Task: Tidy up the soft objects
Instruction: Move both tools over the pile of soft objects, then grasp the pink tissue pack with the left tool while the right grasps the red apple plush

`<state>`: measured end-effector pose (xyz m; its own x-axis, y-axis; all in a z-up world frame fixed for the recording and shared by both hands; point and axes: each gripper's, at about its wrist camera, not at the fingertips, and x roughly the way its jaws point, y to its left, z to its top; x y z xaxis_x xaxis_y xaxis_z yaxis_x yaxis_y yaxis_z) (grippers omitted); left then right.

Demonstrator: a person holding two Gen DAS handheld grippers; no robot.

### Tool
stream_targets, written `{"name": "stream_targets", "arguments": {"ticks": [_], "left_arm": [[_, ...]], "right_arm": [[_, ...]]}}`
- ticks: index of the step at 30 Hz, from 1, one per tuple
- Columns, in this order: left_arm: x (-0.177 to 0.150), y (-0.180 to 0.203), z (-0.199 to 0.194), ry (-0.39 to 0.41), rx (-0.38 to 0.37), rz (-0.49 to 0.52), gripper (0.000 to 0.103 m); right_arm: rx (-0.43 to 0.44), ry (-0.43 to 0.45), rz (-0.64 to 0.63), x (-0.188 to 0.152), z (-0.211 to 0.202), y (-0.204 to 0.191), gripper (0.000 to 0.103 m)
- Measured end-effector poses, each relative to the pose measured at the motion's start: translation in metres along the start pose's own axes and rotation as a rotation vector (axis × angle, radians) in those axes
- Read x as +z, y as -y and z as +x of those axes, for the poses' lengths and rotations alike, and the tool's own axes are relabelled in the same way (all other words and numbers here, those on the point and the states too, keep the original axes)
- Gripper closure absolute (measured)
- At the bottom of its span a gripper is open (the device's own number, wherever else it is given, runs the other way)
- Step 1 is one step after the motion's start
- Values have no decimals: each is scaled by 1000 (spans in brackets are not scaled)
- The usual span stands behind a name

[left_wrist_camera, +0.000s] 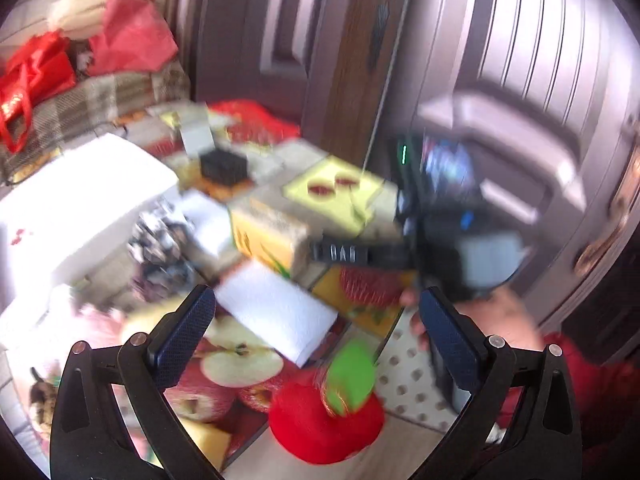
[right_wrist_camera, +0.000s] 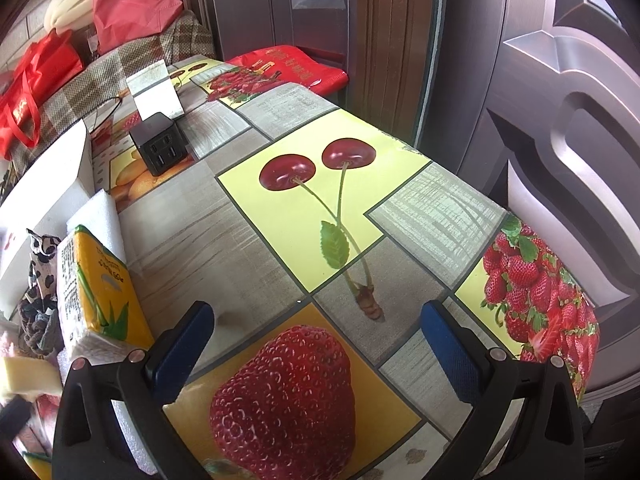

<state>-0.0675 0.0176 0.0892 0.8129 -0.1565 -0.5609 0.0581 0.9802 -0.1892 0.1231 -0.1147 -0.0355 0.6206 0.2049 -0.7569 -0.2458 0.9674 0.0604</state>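
The left wrist view is motion-blurred. My left gripper (left_wrist_camera: 316, 320) is open and empty above the table edge. A white foam block (left_wrist_camera: 276, 312) lies just ahead between its fingers. Behind it stands a yellow tissue pack (left_wrist_camera: 268, 236), with a leopard-print cloth (left_wrist_camera: 160, 240) to its left. A red and green plush (left_wrist_camera: 332, 412) sits low, off the table edge. My right gripper (right_wrist_camera: 316, 332) is open and empty over the fruit-print tablecloth (right_wrist_camera: 280, 260). The tissue pack (right_wrist_camera: 96, 292), the white foam (right_wrist_camera: 100, 216) and the leopard cloth (right_wrist_camera: 40, 276) lie at its left.
A black power cube (right_wrist_camera: 160, 144) and a small white card (right_wrist_camera: 156, 88) stand at the table's back. A white box (right_wrist_camera: 44, 184) sits at the left. Red bags (right_wrist_camera: 40, 76) and a plaid blanket (right_wrist_camera: 120, 68) pile behind. Brown doors (right_wrist_camera: 560, 120) close the right side.
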Motion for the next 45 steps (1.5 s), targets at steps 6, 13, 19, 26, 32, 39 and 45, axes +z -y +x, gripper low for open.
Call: {"name": "stream_targets", "arguments": {"ticks": [6,13,19,26,32,39,45], "left_arm": [[-1,-61,-93,184,128,-92,0],[-82,-108,-95,-61,321,-95,0],[-119,-98,-61,-227,255,-107,1],[-111,-90,-36,-299,262,-50,14],[-109,-93,-25,-333,256,-44,26],[-114,-86,-39,-257,273,-2,54],[-96,-110,-109,104,448,-146,53]], "right_arm": [[153,106,95,-4,-20,20,0],[526,285,-209,-25,-83,-1,0],[729,169,-628,-85,-122,-57,0],[619,31,-767,-124,-89,-95,2],[622,-1,-778,-127,-90,-92,18],[607,21,-820,-131,-95,-92,46],[664,217,-641,-83,-135,-63,45]]}}
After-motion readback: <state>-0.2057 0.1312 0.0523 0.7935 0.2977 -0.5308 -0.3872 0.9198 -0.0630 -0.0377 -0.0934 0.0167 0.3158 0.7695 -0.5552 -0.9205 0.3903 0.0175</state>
